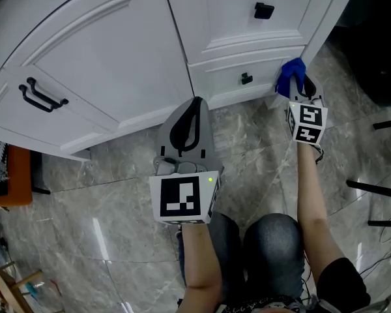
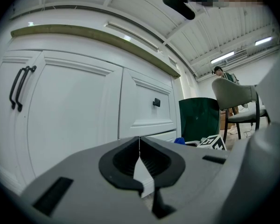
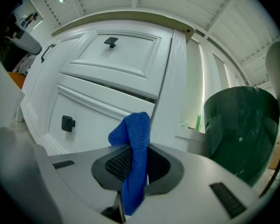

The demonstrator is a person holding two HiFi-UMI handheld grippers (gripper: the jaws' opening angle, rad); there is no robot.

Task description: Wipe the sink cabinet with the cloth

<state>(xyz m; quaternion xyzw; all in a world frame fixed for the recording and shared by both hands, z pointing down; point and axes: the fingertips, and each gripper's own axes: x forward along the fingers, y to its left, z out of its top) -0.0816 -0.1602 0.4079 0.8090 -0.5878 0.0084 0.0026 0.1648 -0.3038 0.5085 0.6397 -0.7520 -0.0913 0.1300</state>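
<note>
Pinching the blue cloth [image 1: 290, 75] between its jaws, the right gripper [image 1: 302, 91] holds it at the lower drawer's [image 1: 228, 77] right end, low on the sink cabinet [image 1: 117, 64], apparently to wipe there. The left gripper [image 2: 140, 158] hangs clenched and empty, likely kept clear. Both drawers are shut, contents unseen.

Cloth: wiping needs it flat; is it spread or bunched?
Bunched: the cloth sticks up as a narrow wad clamped in the right gripper.
</note>
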